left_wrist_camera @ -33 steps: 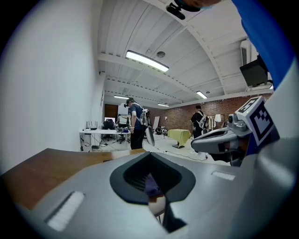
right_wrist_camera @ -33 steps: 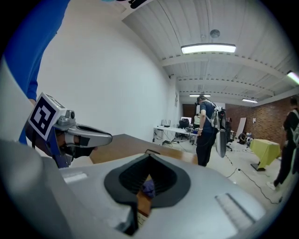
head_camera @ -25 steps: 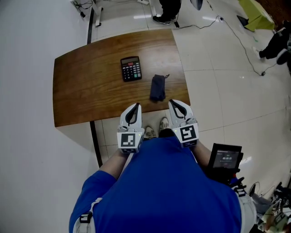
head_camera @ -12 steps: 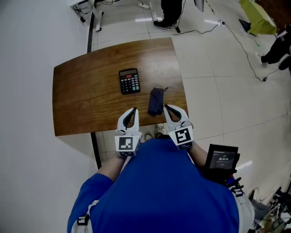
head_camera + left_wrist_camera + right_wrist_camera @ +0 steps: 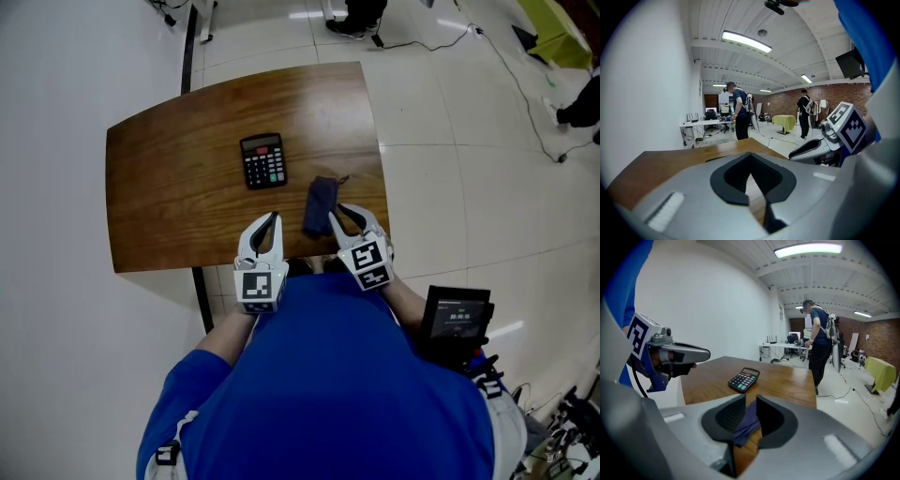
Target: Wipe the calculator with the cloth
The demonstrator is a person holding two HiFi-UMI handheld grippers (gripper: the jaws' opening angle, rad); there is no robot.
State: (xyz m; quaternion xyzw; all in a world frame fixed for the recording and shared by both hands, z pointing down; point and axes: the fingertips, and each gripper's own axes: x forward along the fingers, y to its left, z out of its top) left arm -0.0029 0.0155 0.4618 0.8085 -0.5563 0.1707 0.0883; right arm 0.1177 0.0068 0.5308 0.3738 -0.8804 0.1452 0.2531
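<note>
over the last second both tongs had come forward from the person's waist and out over the near edge of the table point(image 5: 169, 206). the left tongs point(image 5: 272, 219) were clenched on nothing, the tips meeting with only bare wood seen through the slit below them. the right tongs point(image 5: 341, 216) were released, the jaws a narrow way apart. the cloth point(image 5: 319, 202) lay folded and dark straight ahead of them, and their own camera showed it through the gap. by my reading, the reach for the cloth was nearly done but the grasp had not begun, and no wiping had started.

the calculator point(image 5: 263, 160) lay flat, well ahead of the left tongs and a little to their right. from the right tongs it was ahead and to the left, beyond the cloth and not touching it.

i could not tell whether the right jaws already touched the cloth or only hung near it, since the tongs' own body covered the cloth's near end. in the left gripper view the calculator could not be made out behind the jaws. the person's blue shirt point(image 5: 328, 375) hid both hands and most of the arms from above.
</note>
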